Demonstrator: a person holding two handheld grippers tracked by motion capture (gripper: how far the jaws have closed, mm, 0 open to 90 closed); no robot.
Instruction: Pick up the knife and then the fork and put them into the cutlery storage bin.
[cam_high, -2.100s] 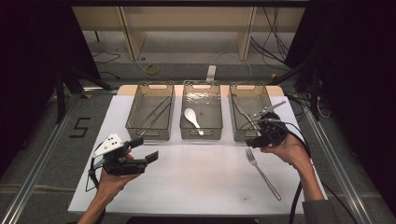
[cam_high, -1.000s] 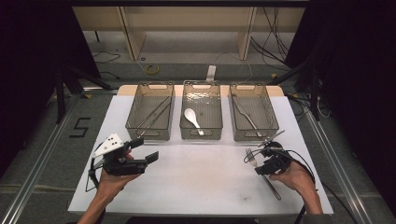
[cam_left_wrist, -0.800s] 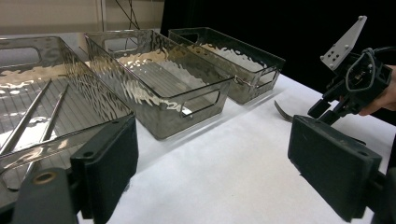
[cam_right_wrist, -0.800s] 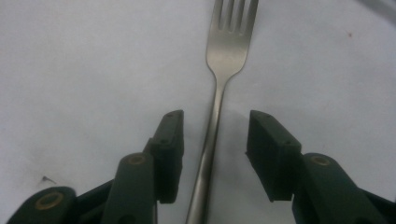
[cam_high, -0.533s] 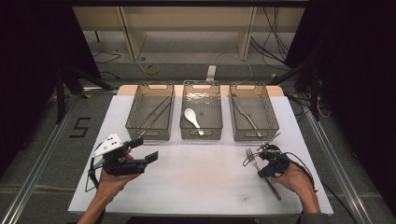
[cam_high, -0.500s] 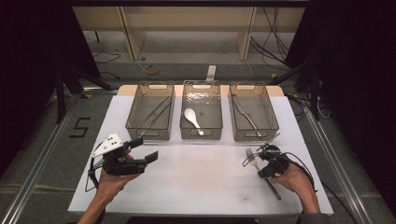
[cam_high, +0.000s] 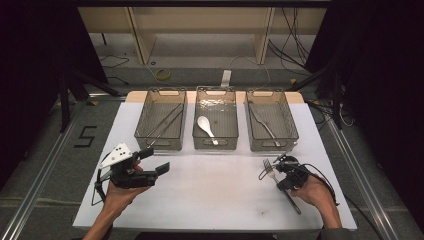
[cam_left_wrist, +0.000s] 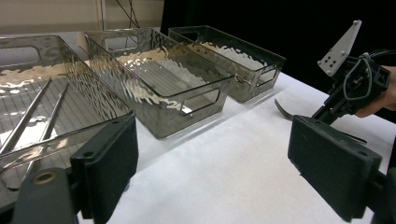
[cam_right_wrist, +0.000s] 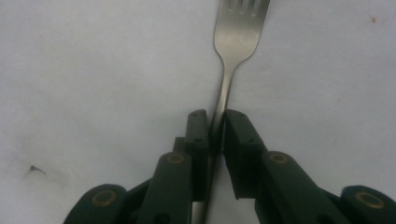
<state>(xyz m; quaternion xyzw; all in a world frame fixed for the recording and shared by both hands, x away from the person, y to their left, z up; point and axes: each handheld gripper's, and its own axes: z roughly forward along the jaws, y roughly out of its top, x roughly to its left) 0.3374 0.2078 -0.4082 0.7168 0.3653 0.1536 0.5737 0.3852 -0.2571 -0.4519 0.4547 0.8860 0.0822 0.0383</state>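
Observation:
A metal fork (cam_high: 289, 197) lies on the white table cover at the front right, tines (cam_right_wrist: 239, 23) pointing away from the hand. My right gripper (cam_high: 278, 173) is shut on its handle just below the neck; in the right gripper view both jaws press the handle, and the gripper (cam_right_wrist: 217, 122) sits low over the cover. My left gripper (cam_high: 152, 167) is held at the front left, open, with nothing between its fingers (cam_left_wrist: 331, 168). The left gripper view also shows the right gripper (cam_left_wrist: 355, 86) and the fork's tines (cam_left_wrist: 282, 110) farther off.
Three clear bins stand in a row at the back. The left bin (cam_high: 160, 143) holds chopsticks (cam_high: 165, 124), the middle bin (cam_high: 215, 143) a white spoon (cam_high: 205, 126), the right bin (cam_high: 275, 144) a metal utensil (cam_high: 264, 125). White cover stretches between the grippers.
My right gripper came back from the right bin to the fork on the table and shut on its handle. The left gripper has stayed still and open.

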